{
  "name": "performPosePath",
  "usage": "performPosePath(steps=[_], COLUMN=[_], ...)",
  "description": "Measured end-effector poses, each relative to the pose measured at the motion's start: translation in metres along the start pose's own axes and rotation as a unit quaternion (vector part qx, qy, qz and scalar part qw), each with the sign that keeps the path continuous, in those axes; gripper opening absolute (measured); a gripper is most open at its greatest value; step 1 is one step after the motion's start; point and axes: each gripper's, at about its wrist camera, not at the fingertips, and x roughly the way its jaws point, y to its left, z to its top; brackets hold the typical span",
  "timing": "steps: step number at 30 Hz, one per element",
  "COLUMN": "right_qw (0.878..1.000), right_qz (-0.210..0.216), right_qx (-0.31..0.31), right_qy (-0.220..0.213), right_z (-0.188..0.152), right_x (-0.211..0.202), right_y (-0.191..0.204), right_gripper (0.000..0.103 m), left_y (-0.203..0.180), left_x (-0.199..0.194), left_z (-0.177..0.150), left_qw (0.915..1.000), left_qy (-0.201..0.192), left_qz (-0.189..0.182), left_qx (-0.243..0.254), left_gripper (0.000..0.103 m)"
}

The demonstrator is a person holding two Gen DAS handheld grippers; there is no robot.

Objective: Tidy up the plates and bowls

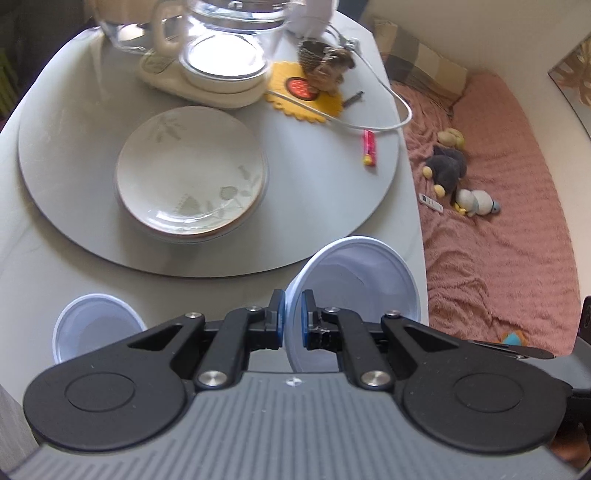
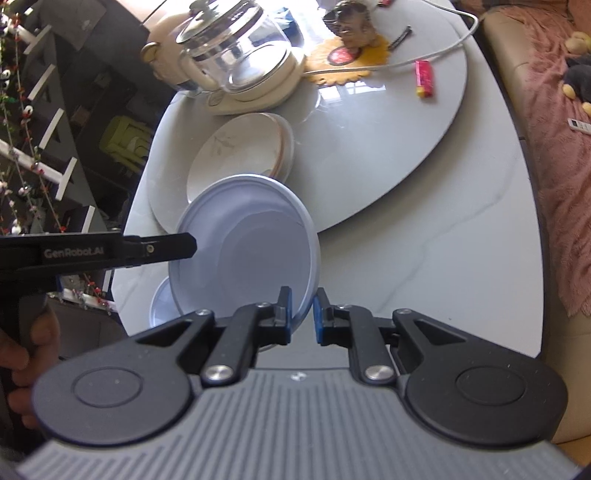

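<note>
Both tools clamp one pale-blue bowl (image 2: 247, 251) by rim, tilted above desk (image 2: 424, 258): left tool (image 1: 293, 317) on one side, right tool (image 2: 302, 314) opposite. Second pale-blue bowl (image 1: 94, 325) sits on desk near edge. Stacked leaf-pattern plates (image 1: 190, 173) rest on grey turntable (image 1: 74, 147).

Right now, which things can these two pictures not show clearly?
- Second bowl: left wrist view, its lower part is hidden behind the gripper body; in the right wrist view the held bowl covers most of it.
- Stacked plates: the number of them is unclear; the top plate hides the rest.
- Kettle: cut off by the top edge in the left wrist view.
- Remote: too small to read.
</note>
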Motion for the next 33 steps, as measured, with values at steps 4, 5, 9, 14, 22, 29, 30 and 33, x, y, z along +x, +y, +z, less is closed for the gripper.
performPosePath(steps=[4,5,9,14,22,29,30,33], right_qw=[1.0,1.0,1.0,1.0,0.999,0.999,0.999,0.999], right_qz=[0.001,0.0,-0.002,-0.012,-0.031,-0.039,-0.039,-0.041], right_qx=[-0.004,-0.003,-0.006,-0.013,-0.011,-0.012,-0.012,-0.016], right_qy=[-0.007,-0.008,-0.004,0.002,-0.003,0.007,0.009,0.014], right_z=[0.003,0.003,0.003,0.001,-0.009,-0.019,-0.021,-0.025], right_x=[0.003,0.004,0.013,0.02,0.032,0.048,0.051,0.059], right_y=[0.007,0.009,0.02,0.04,0.077,0.109,0.114,0.129], right_gripper=[0.015,0.015,0.015,0.015,0.015,0.015,0.015,0.015], left_y=[0.011,0.014,0.028,0.054,0.096,0.13,0.135,0.153], left_x=[-0.003,-0.005,-0.011,-0.016,-0.024,-0.035,-0.036,-0.04], left_z=[0.002,0.002,0.002,0.001,0.0,-0.009,-0.011,-0.017], left_qw=[0.9999,0.9999,0.9998,0.9996,0.9994,0.9994,0.9995,0.9997], left_qy=[-0.008,-0.01,-0.017,-0.014,-0.008,-0.003,-0.001,0.003], left_qz=[-0.003,-0.005,-0.007,-0.019,-0.033,-0.032,-0.029,-0.025], left_qx=[-0.006,-0.008,-0.008,-0.017,0.0,0.013,0.014,0.006], left_gripper=[0.008,0.008,0.008,0.008,0.008,0.008,0.008,0.008])
